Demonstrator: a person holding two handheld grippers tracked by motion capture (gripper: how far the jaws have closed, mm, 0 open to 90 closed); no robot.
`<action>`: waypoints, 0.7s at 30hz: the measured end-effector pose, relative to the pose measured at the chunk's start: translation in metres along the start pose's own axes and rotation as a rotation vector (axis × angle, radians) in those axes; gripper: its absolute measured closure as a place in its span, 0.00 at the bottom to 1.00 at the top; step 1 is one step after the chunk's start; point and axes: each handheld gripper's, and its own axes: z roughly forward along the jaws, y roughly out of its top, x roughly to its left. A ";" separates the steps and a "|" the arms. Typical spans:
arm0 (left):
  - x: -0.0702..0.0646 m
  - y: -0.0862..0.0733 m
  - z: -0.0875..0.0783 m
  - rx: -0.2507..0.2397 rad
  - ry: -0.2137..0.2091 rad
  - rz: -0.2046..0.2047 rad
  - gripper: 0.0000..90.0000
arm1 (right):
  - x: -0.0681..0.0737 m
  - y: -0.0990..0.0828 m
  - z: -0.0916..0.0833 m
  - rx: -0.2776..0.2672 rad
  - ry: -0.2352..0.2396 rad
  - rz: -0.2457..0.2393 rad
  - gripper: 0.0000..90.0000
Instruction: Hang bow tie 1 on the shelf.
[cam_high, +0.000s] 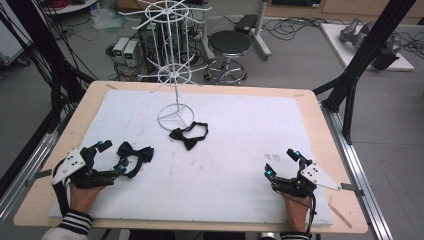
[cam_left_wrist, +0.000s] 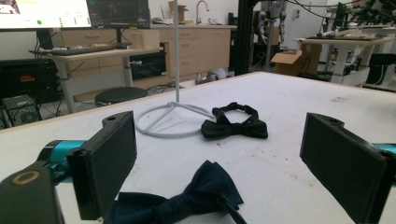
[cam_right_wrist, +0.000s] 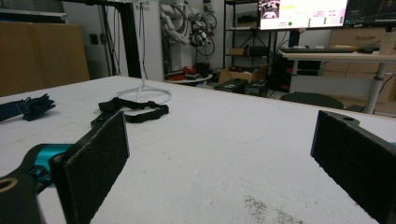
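Observation:
A white wire display stand (cam_high: 174, 60) rises from a ring base (cam_high: 175, 117) at the table's back centre. A black bow tie (cam_high: 189, 134) lies just in front of that base. A dark navy bow tie (cam_high: 134, 156) lies at the front left, and my left gripper (cam_high: 112, 157) stands open with the tie between and just beyond its fingertips. The navy tie (cam_left_wrist: 187, 203) lies low between the jaws in the left gripper view, with the black tie (cam_left_wrist: 236, 125) and ring base (cam_left_wrist: 173, 120) beyond. My right gripper (cam_high: 281, 163) rests open at the front right with nothing in it.
A white mat (cam_high: 240, 135) covers the wooden table (cam_high: 320, 115). A black stool (cam_high: 228, 47) and cables stand on the floor behind the table. Dark frame posts (cam_high: 365, 55) rise at the right. The black tie (cam_right_wrist: 133, 110) and navy tie (cam_right_wrist: 25, 107) lie far left in the right gripper view.

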 end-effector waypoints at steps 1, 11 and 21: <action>0.004 0.005 -0.001 0.009 -0.016 0.009 0.13 | 0.000 0.000 0.000 0.000 0.000 0.000 0.04; 0.027 0.031 0.002 0.027 -0.084 0.024 0.13 | 0.000 0.000 0.000 -0.001 -0.001 -0.002 0.04; 0.047 0.050 0.007 0.069 -0.130 0.063 0.13 | 0.000 0.000 0.000 0.003 0.001 -0.002 0.04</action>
